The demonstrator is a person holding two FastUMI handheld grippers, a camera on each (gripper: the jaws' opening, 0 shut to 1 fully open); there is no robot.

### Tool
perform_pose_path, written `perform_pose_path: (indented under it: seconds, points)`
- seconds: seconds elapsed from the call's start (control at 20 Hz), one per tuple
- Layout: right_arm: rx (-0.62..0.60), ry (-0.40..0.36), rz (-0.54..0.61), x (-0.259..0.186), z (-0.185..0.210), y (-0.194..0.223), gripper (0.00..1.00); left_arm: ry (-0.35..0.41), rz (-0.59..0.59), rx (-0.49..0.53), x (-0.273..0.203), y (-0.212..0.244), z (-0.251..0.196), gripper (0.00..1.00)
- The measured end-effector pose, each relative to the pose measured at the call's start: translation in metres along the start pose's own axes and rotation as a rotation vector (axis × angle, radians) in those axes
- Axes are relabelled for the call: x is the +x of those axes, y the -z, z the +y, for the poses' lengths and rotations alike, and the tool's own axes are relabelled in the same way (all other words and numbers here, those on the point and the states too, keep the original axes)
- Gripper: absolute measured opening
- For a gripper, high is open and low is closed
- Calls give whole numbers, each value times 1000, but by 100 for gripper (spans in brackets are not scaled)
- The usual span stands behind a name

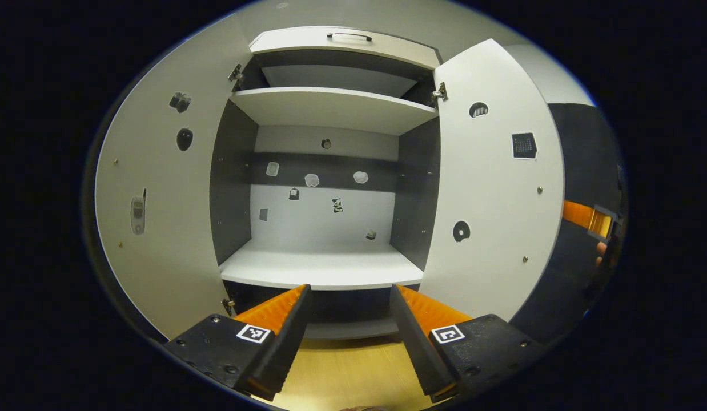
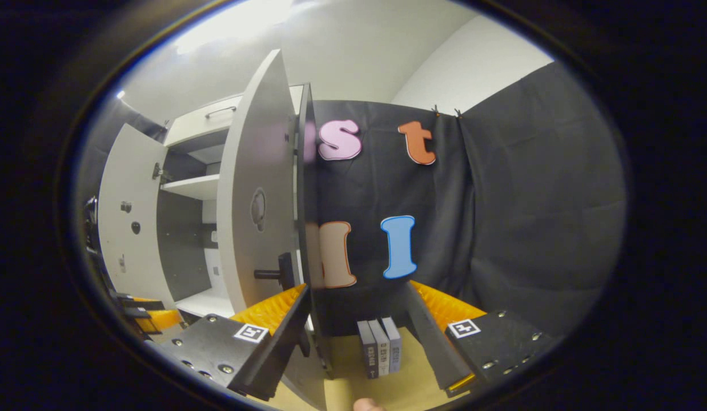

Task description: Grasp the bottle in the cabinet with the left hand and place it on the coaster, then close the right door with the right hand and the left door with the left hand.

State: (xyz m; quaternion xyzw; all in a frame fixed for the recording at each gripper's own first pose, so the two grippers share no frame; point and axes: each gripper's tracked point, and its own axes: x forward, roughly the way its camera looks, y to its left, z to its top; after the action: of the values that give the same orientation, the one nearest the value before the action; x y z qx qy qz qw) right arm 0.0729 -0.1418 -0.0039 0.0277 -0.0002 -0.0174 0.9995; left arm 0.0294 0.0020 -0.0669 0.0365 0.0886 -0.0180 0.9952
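The white cabinet (image 1: 319, 268) faces me in the left gripper view with both doors swung wide. Its left door (image 1: 159, 217) and right door (image 1: 490, 188) flank the shelves. My left gripper (image 1: 350, 291) is open, low in front of the middle shelf and touching nothing. In the right gripper view the right door (image 2: 253, 211) stands nearly edge-on, close by, with its dark handle (image 2: 273, 274) sticking out. My right gripper (image 2: 358, 288) is open just beside that door's outer edge, gripping nothing. The right gripper (image 1: 585, 217) also peeks from behind the right door.
Small stickers dot the cabinet's back wall (image 1: 325, 211) and the doors' inner faces. Three small upright boxes (image 2: 379, 348) stand on the wooden tabletop (image 2: 405, 388) by the black cloth wall. The left gripper (image 2: 145, 314) shows at the lower left.
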Motion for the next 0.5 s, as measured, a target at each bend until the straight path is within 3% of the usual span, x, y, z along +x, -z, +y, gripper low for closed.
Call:
perform_pose_path:
  seconds: [0.5]
  points:
    - [11,-13,12,6,3,3,98,-84,-22,8,-7,-39,26,87]
